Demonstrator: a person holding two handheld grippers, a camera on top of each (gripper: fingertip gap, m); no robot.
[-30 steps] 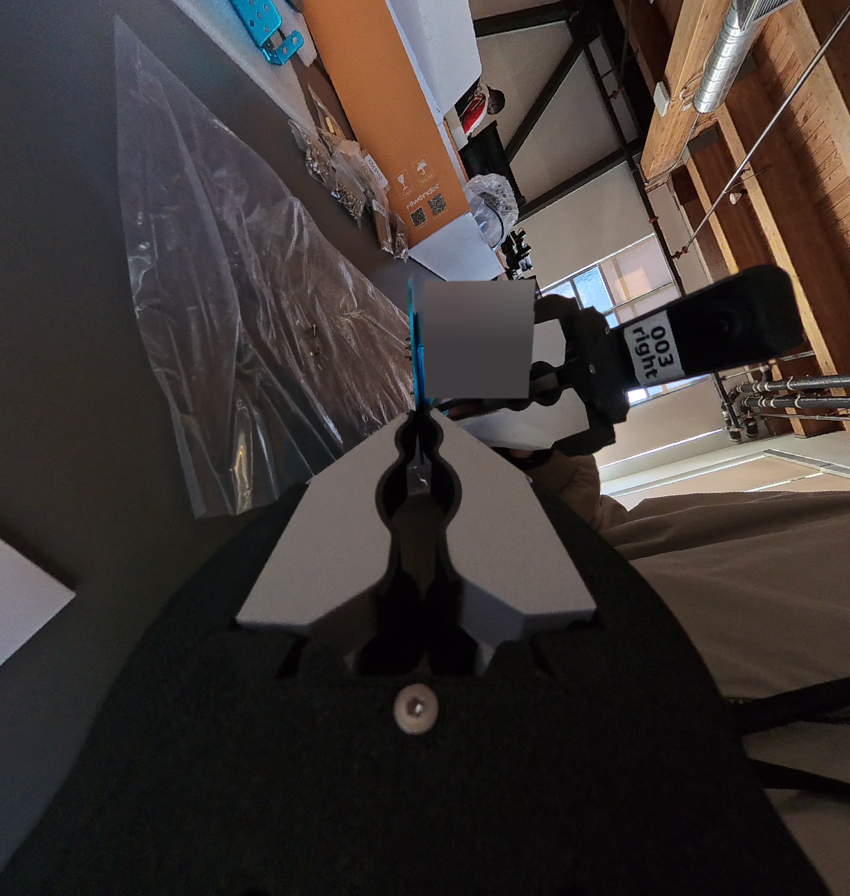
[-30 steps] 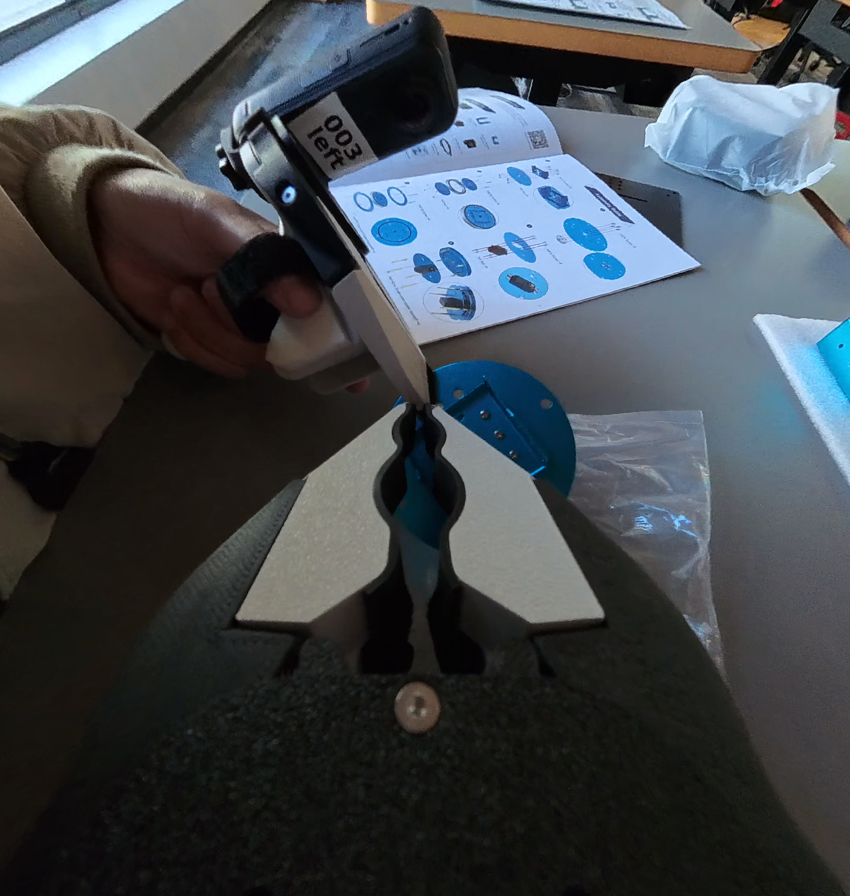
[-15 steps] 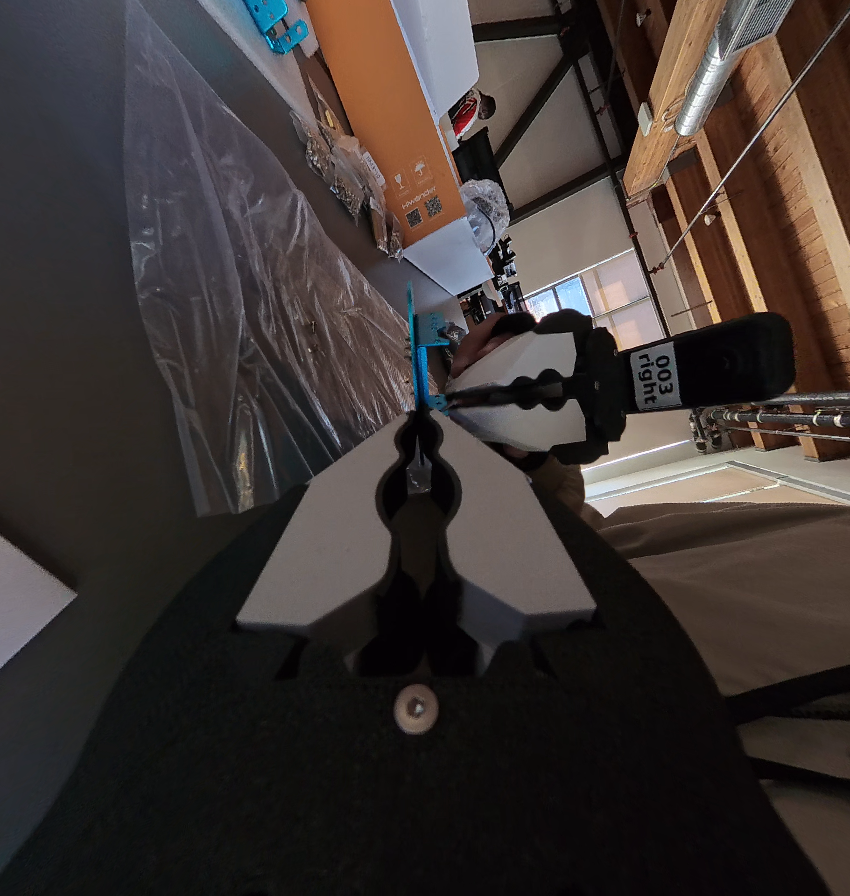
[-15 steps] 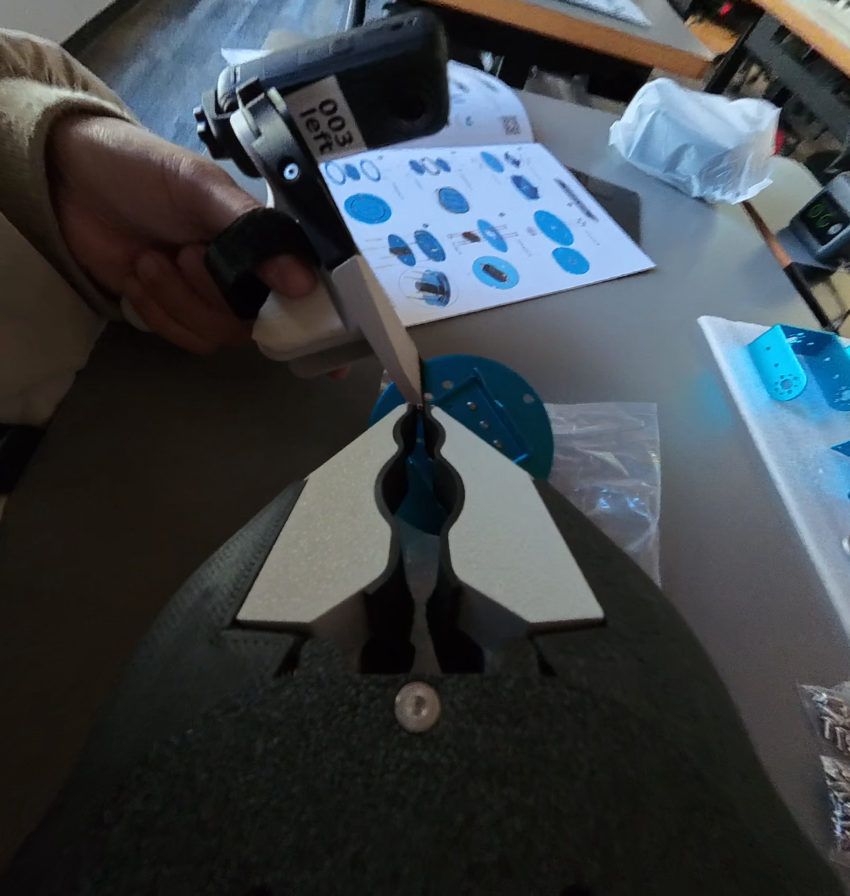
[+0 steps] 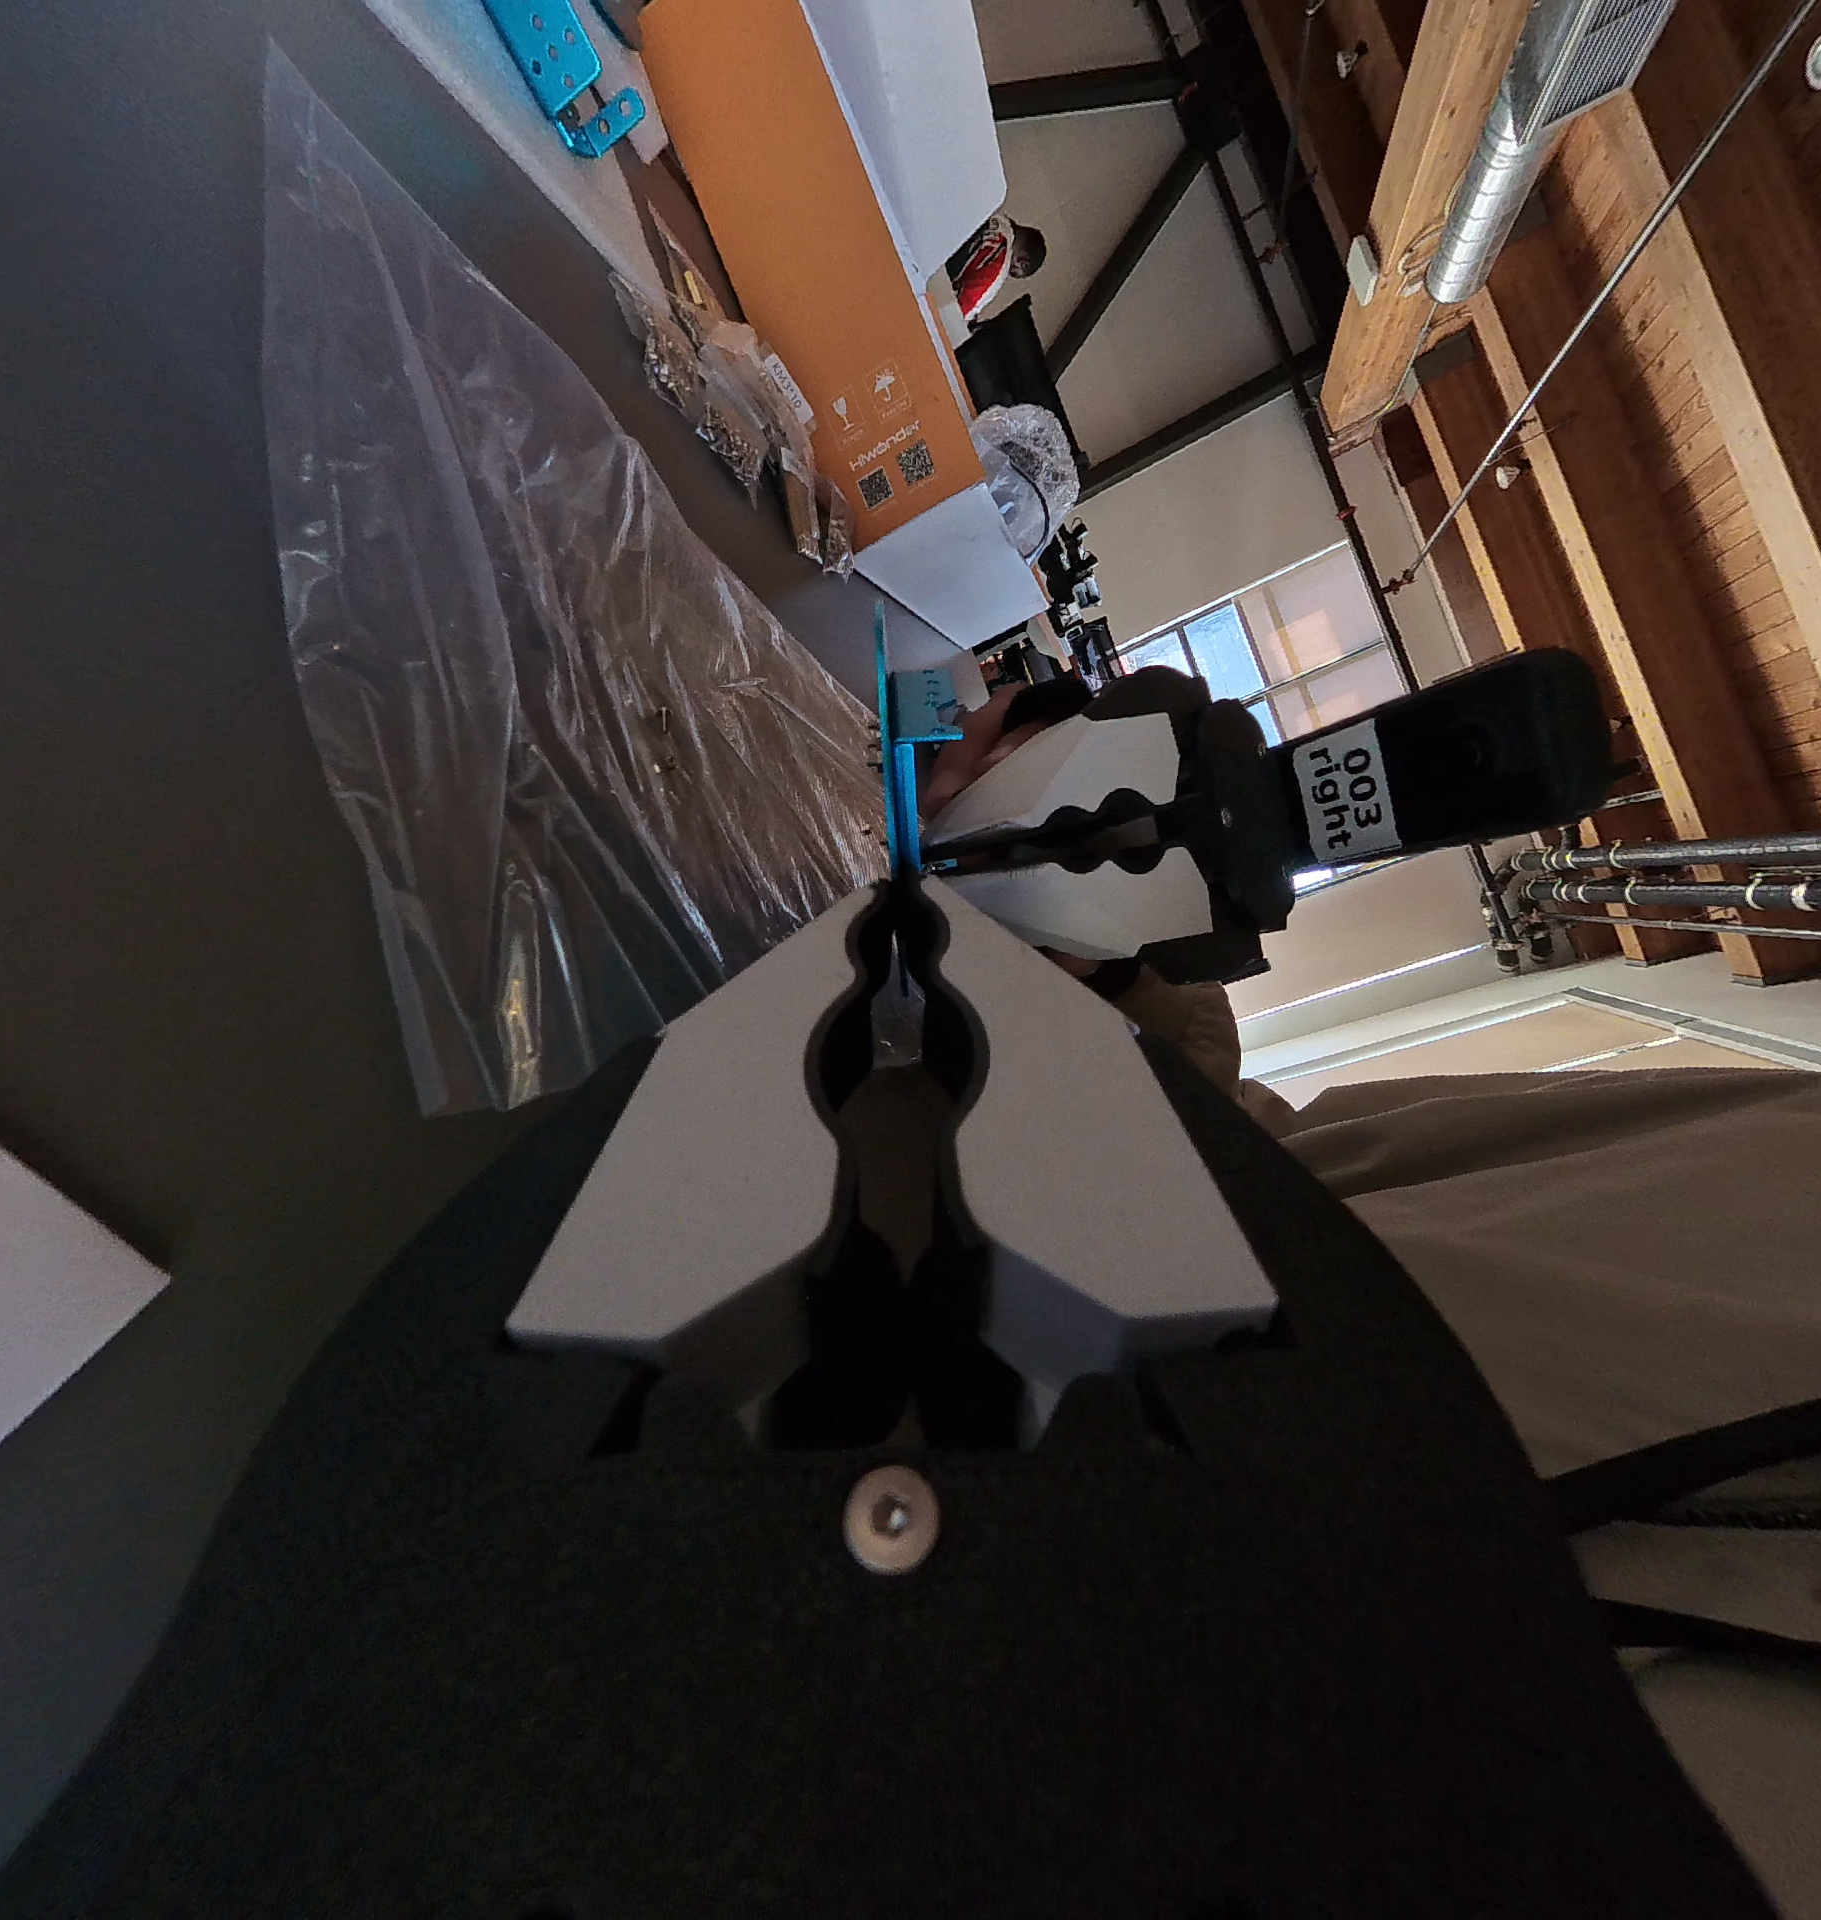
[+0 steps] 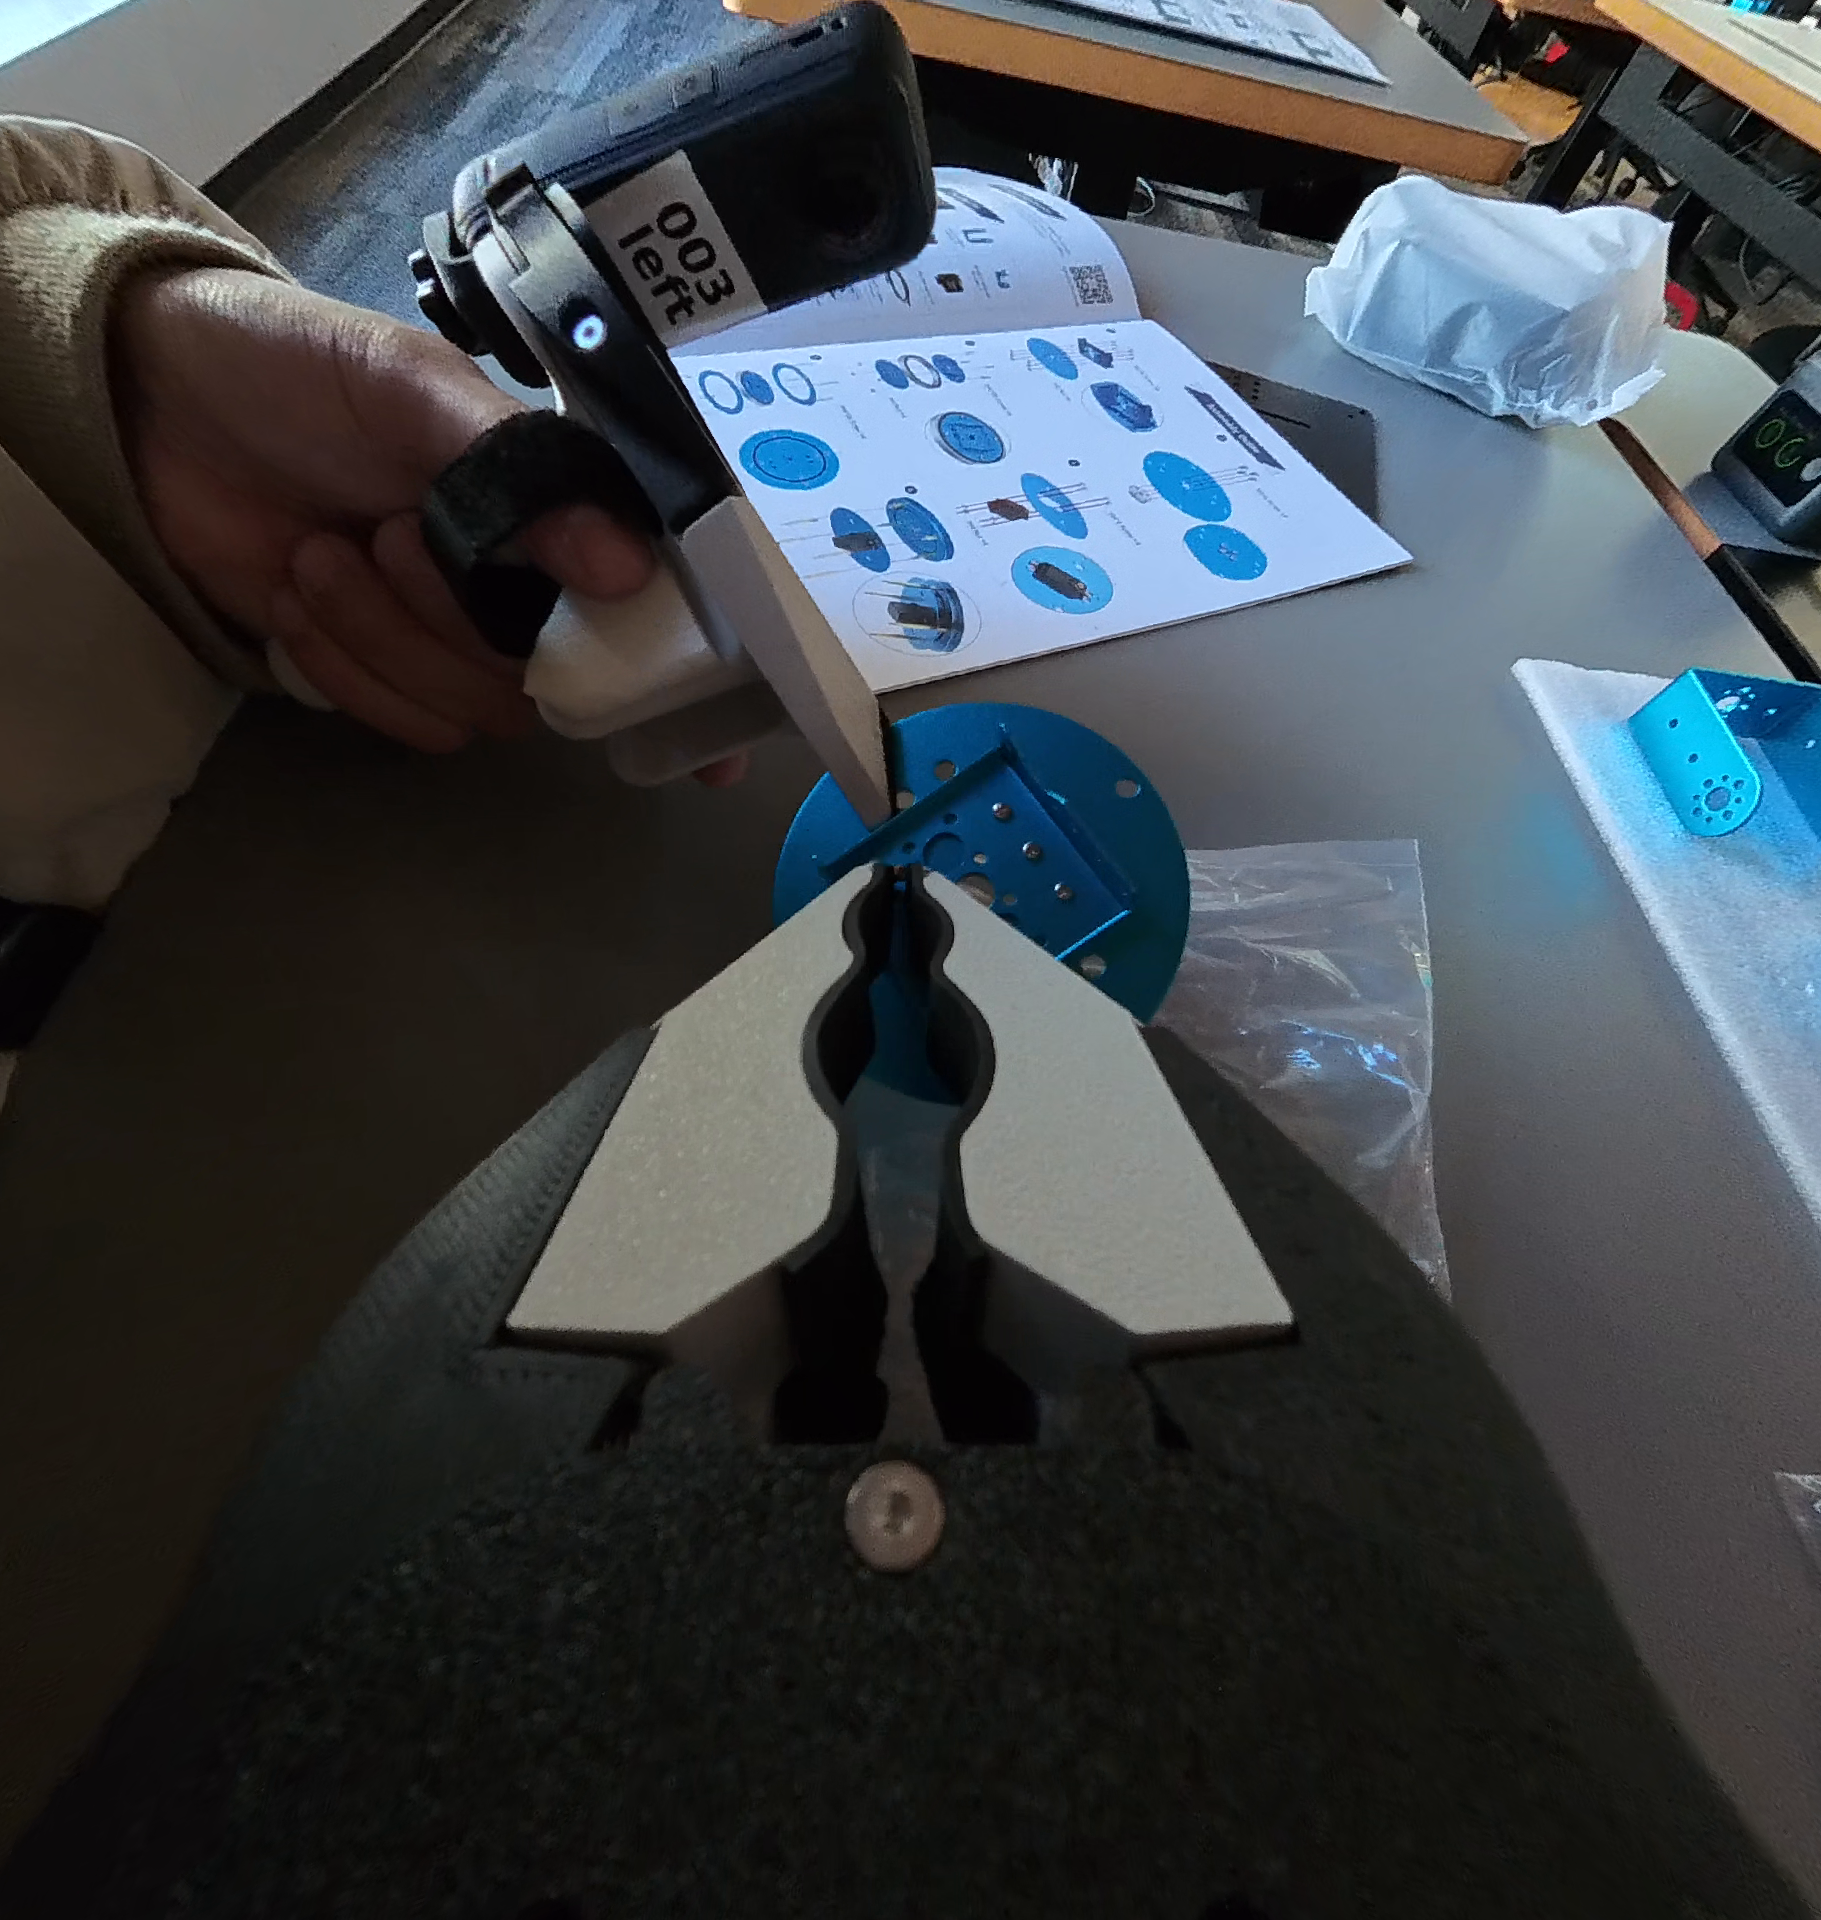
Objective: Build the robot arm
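A blue metal disc (image 6: pixel 1114 831) with a blue U-bracket (image 6: pixel 1020 852) screwed onto it is held just above the grey table (image 6: pixel 1405 727). My left gripper (image 5: pixel 901 891) is shut on the disc's rim; the disc shows edge-on (image 5: pixel 898 769) in the left wrist view. In the right wrist view the left gripper (image 6: pixel 878 792) comes in from the upper left, held by a hand. My right gripper (image 6: pixel 890 883) is shut, its tips against the disc's face beside the bracket. What lies between its tips is hidden. It also shows in the left wrist view (image 5: pixel 935 858).
An open instruction booklet (image 6: pixel 989 488) lies behind the disc. A clear plastic bag (image 6: pixel 1301 997) lies under it. A white foam sheet (image 6: pixel 1664 883) holds blue brackets (image 6: pixel 1737 769). An orange box (image 5: pixel 812 260), screw bags (image 5: pixel 719 395), a white wrapped bundle (image 6: pixel 1488 301) and a small screen device (image 6: pixel 1799 468) stand around. The tips of both grippers are at nearly the same place.
Both grippers stay shut and together at the disc. The right gripper's view has swung, and the disc's face and bracket now show more fully.
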